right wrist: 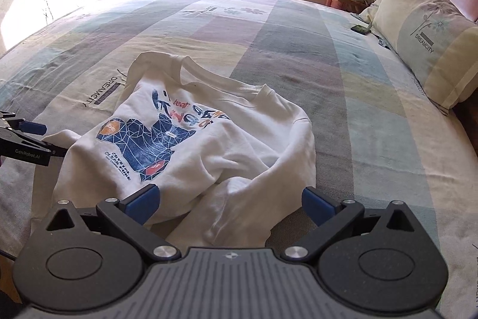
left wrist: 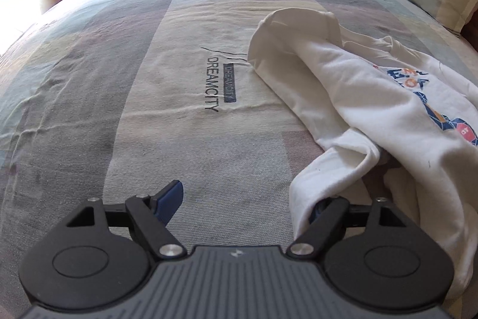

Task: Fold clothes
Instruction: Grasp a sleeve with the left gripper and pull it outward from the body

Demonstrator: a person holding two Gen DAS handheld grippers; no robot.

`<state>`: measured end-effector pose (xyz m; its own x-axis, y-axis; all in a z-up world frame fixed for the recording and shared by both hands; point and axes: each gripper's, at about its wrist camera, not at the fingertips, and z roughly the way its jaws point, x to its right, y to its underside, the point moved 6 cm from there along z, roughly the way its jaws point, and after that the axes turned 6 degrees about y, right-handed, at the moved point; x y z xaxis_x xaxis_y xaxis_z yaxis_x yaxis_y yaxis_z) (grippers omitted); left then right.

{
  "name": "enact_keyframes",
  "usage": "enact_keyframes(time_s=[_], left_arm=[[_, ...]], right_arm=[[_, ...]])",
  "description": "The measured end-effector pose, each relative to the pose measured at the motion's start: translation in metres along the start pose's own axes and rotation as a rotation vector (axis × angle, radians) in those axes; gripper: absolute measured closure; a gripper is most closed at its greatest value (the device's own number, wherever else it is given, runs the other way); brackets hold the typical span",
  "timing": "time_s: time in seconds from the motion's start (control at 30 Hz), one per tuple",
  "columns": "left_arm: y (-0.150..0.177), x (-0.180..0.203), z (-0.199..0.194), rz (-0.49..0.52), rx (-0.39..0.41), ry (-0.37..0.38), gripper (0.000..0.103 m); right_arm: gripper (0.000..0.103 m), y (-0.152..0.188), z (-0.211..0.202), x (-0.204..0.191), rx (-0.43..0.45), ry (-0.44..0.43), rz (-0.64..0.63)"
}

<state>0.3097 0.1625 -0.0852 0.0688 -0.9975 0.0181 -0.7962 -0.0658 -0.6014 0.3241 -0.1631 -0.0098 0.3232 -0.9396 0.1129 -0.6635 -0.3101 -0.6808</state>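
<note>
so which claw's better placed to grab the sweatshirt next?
Left, probably. The left claw is open with sweatshirt cloth draped over one finger; the open right claw only hovers above a sleeve.

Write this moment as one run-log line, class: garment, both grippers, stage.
garment: white sweatshirt crumpled on bed, print up | left gripper: open, cloth draped over one finger | right gripper: open, empty | stage: not folded

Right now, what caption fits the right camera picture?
Open right gripper over a rumpled white sweatshirt on the bed.
</note>
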Motion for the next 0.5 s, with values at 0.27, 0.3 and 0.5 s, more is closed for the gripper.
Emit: enact_keyframes(time_s=[0.27, 0.3, 0.5], left_arm=[[-0.011, -0.064, 0.001, -0.031, 0.024, -0.089, 0.023], [-0.012, -0.071, 0.001, -0.028, 0.025, -0.106, 0.023], [-0.017, -0.132, 0.0, -0.084, 0.005, -0.157, 0.023]], right_arm=[[0.0, -0.008, -0.001, -0.034, -0.009, 0.017, 0.009], [0.0, -0.009, -0.001, -0.039, -0.009, 0.02, 0.004], [0.0, -0.012, -0.001, -0.061, -0.018, 0.031, -0.018]])
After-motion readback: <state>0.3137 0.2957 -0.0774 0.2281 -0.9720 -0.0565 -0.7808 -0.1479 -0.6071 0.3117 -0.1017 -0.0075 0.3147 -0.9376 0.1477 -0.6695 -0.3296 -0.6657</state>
